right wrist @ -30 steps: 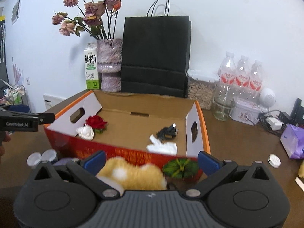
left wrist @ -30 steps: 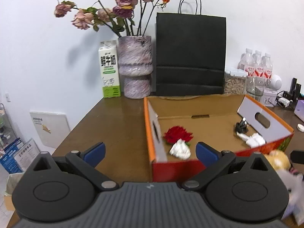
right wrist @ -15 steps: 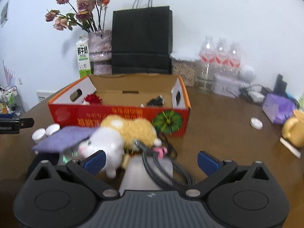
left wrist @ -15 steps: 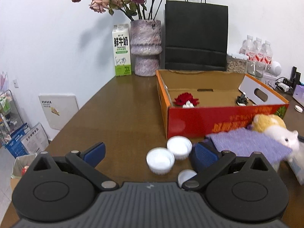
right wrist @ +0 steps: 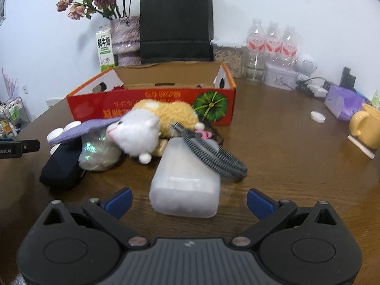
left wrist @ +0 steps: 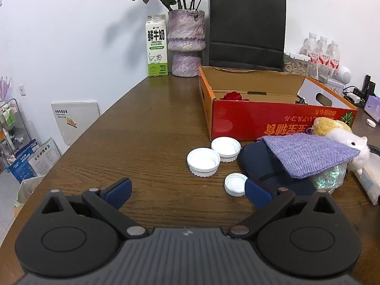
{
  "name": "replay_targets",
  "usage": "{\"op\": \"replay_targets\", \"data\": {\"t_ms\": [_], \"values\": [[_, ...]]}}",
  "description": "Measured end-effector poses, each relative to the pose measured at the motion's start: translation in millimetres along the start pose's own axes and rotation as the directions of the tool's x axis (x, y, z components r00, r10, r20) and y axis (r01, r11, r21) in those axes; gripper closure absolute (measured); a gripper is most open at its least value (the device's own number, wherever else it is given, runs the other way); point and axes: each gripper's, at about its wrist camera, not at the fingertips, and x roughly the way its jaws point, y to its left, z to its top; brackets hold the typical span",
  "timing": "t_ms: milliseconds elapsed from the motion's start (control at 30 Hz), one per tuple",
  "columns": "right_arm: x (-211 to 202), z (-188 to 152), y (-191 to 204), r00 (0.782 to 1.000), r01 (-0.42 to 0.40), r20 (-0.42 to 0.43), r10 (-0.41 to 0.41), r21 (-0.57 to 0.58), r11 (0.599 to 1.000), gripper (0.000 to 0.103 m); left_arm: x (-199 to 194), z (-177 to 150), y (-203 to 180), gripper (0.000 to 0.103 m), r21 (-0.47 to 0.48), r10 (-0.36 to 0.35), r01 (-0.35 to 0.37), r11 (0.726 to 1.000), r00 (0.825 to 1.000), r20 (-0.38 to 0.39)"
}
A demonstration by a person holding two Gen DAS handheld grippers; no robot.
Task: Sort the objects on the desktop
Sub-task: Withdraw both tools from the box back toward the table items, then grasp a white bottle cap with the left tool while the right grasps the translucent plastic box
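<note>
You've pulled both claws, left claw and right claw, back from the red-orange cardboard box, wide open and empty, probably lining up the frosted plastic case next.

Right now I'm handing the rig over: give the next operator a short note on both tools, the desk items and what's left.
Left tool: open, empty, low near the three white caps.
Right tool: open, empty, facing the translucent case with the braided cable across it.
Done: red flower and a small dark item sit in the red box.
Left: plush hamster, purple cloth, dark pouch, caps, case, cable, all outside the box.
</note>
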Motion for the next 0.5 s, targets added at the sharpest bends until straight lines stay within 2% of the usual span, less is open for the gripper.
{"op": "replay_targets", "data": {"t_ms": [133,333,500], "values": [[11,6,7,1.0,-0.015,0.002,0.015,-0.002,1.0,0.001,0,-3,2,0.0,0.001,0.003,-0.003,1.0,1.0,-0.001],[31,18,4,1.0,0.026,-0.011,-0.026,-0.003,1.0,0.002,5,-5,4,0.0,0.005,0.009,-0.009,1.0,1.0,-0.014],[39,22,-4,0.999,0.042,-0.014,-0.042,0.019,0.999,0.008,12,-6,-1,0.0,0.024,0.004,-0.004,1.0,1.0,-0.028]]}}
